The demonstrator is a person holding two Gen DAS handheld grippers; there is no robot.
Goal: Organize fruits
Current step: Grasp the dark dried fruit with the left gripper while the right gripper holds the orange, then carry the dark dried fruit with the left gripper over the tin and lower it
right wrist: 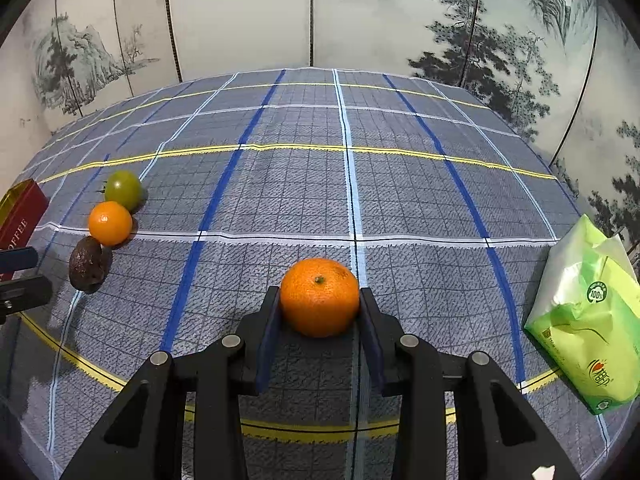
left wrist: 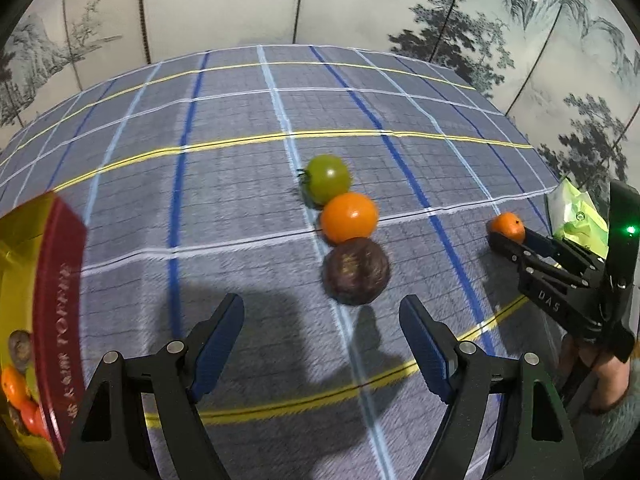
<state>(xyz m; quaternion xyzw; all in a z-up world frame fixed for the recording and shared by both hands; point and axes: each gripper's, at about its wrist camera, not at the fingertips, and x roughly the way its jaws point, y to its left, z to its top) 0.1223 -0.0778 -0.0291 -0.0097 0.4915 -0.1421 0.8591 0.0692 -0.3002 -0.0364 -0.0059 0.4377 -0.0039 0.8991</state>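
the right claw (right wrist: 320, 312) pinches a firm, light, roll-prone mandarin (right wrist: 319, 297) across its widest middle above the counter (right wrist: 420, 208), while the left claw (left wrist: 322, 320) gapes empty near a wrinkled dark fruit (left wrist: 356, 271).

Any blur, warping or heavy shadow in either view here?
Left wrist view: the red box at the left edge is smeared by motion, cloth lines bow, and gripper shadows fall before the dark fruit. Right wrist view: sharp, the orange crisp, same fisheye bowing.
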